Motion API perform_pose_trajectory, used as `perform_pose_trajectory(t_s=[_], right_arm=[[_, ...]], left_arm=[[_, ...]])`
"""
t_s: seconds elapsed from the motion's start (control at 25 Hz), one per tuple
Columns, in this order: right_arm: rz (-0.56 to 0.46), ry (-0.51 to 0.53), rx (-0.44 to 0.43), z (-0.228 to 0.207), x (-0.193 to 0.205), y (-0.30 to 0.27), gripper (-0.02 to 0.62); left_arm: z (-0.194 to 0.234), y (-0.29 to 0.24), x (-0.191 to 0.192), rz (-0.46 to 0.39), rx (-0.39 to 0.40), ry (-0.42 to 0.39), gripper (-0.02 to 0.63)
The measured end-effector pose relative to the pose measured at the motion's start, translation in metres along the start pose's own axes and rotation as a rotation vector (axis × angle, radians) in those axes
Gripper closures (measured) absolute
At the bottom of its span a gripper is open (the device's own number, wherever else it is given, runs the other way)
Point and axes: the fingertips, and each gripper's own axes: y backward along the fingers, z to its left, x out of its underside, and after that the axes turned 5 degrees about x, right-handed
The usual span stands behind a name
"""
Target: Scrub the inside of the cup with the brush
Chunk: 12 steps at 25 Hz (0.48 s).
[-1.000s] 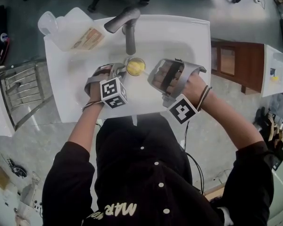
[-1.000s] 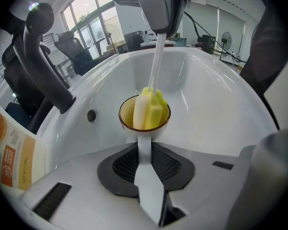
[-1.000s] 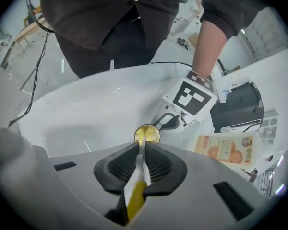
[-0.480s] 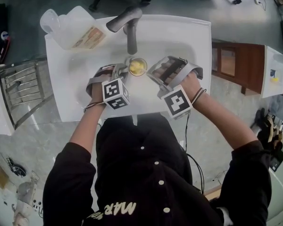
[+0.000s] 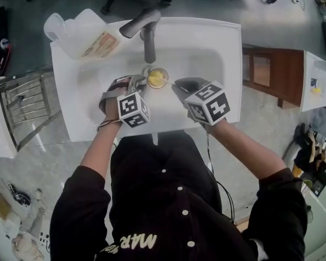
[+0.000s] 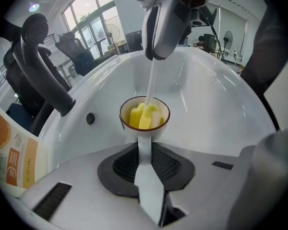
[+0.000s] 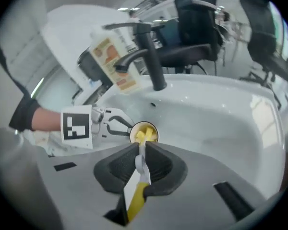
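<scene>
Two claws are held by a person in a black top, who fills the bottom of the head view. A little higher, left of the middle, the left claw is shut tight on the handle of a small white cup with a brown rim. In the left gripper view the cup sits in the middle of the frame, and its open mouth tips back toward the camera. Right of the middle of the head view, the right claw is squeezed shut on the thin handle of the brush. That handle is yellow at the near end and white farther on. The soft yellow head of the brush is down inside the cup. Both claws and the cup are over the bowl of a white sink in the middle of the head view. Past the cup, near the top middle, stands a dark tap that bends over the bowl. At the upper left, on the corner of the sink, lies a clear plastic bottle with an orange label.
</scene>
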Motion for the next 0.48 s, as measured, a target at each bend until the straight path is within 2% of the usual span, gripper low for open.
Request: perform_pose_trajectory(t_s=[0.12,0.16,0.2,0.24,0.28,0.48], right_arm=[[-0.058,-0.442,-0.034,-0.008,0.009,0.003,0.540],[-0.077,-0.573,-0.044,-0.010,0.010,0.003,0.540],[-0.091,-0.657,-0.050,-0.012,0.010,0.003,0.538],[-0.098,-0.685,-0.053,-0.013,0.010,0.003,0.538],[-0.100,-0.665,-0.051,-0.013,0.009,0.003,0.538],[-0.078,-0.388,-0.016,-0.005,0.007,0.007,0.540]], left_arm=[[0.001,0.000,-0.001,-0.002,0.000,-0.004,0.522],[0.001,0.001,0.000,-0.003,0.001,-0.002,0.522],[0.001,0.000,0.000,-0.003,0.001,-0.001,0.521],[0.002,0.000,0.000,-0.003,0.001,0.002,0.520],[0.002,0.000,0.000,-0.002,0.002,0.004,0.520],[0.004,-0.002,0.002,0.007,0.008,0.000,0.520]])
